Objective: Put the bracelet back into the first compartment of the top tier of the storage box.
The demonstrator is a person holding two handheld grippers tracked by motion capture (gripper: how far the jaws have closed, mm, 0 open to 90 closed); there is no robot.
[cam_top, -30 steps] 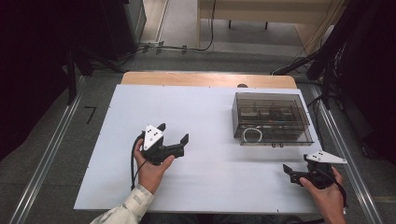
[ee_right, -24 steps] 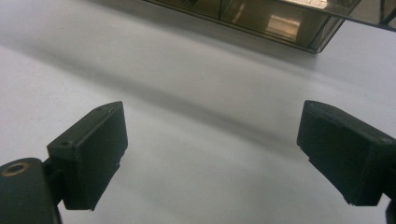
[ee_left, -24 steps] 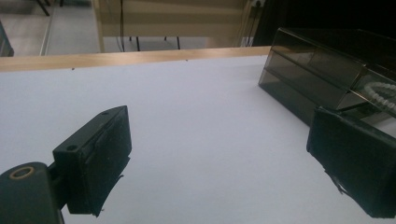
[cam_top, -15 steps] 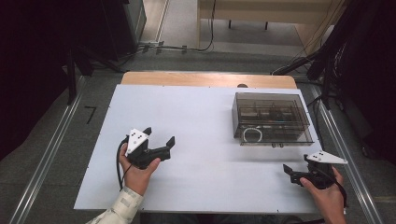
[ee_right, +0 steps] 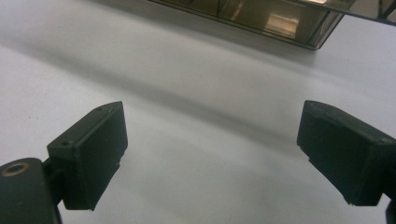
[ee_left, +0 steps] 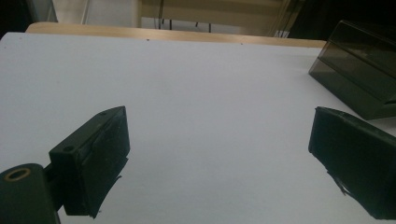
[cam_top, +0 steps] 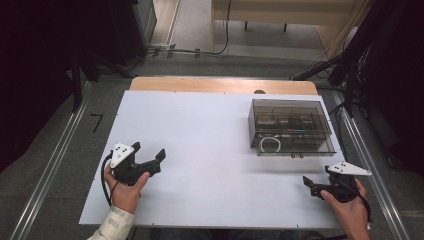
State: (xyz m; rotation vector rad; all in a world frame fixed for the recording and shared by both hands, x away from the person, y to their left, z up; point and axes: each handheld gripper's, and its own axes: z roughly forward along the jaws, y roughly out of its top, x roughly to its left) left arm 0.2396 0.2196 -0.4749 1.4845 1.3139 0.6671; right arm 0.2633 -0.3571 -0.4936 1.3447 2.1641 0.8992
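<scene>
The white rectangular table top (cam_top: 210,145) bears all items; a strip of bare wood shows along its far edge. The smoked transparent plastic box with inner compartments (cam_top: 291,127) stands at the far right of this surface, lid closed. Dividers split its interior into several cells. A white coiled cable (cam_top: 270,145) lies in the near-left cell; the contents of the remaining cells are too dim to identify. The box is the thing nearest the grippers, yet it lies well apart from both. The left gripper (cam_top: 149,159) is held at the near left, its jaws spread wide over bare table and holding nothing. The right gripper (cam_top: 309,186) is held at the near right, just short of the box, its jaws likewise wide apart and holding nothing.
</scene>
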